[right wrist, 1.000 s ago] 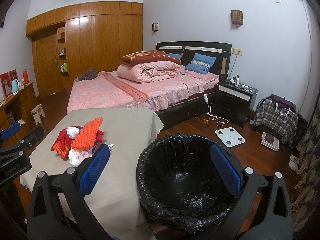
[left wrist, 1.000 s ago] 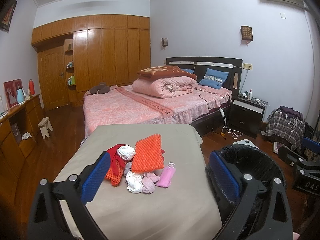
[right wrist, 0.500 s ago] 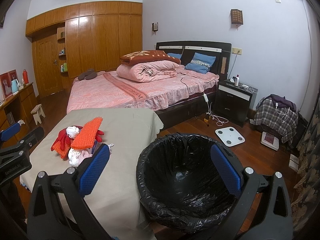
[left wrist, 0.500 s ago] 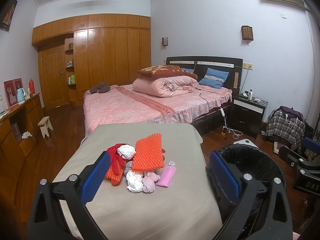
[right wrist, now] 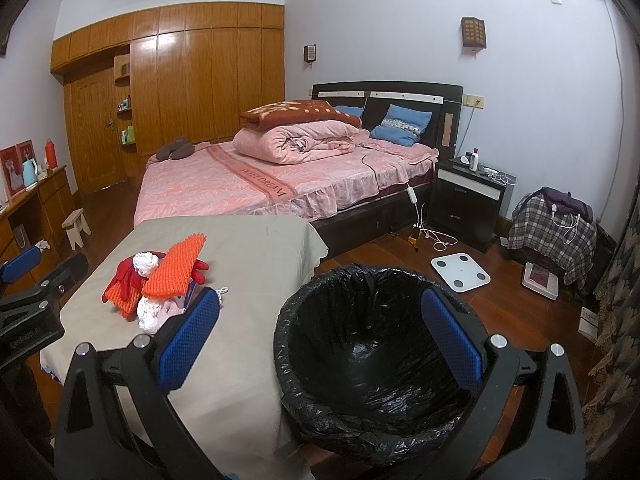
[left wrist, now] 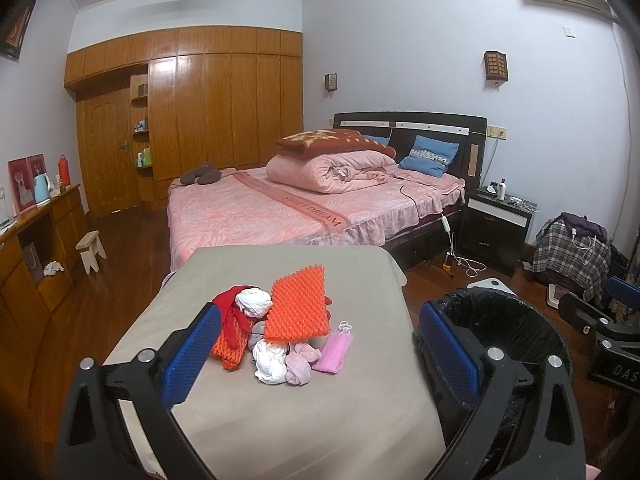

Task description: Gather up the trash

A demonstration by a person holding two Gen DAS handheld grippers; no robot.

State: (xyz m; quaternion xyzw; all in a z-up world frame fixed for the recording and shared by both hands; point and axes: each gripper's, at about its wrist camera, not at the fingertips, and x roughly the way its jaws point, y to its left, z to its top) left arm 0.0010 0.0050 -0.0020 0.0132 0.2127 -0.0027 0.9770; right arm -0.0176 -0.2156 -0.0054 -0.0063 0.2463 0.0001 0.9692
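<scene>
A pile of trash lies on a table with a beige cloth [left wrist: 280, 420]: an orange bumpy mat [left wrist: 298, 308], red and orange cloth [left wrist: 230, 336], white crumpled wads [left wrist: 270, 364] and a pink mask [left wrist: 334, 346]. The pile also shows in the right wrist view [right wrist: 160, 280]. A bin with a black liner [right wrist: 372, 356] stands on the floor right of the table [right wrist: 248, 320]. My left gripper [left wrist: 320, 348] is open, hovering before the pile. My right gripper [right wrist: 320, 336] is open above the bin's near rim. Both are empty.
A pink bed [left wrist: 300, 208] stands behind the table. A nightstand [left wrist: 494, 228], a white scale [right wrist: 460, 272] and a plaid-covered bag [right wrist: 554, 232] are to the right. A wooden desk [left wrist: 28, 256] and small stool [left wrist: 91, 248] are on the left.
</scene>
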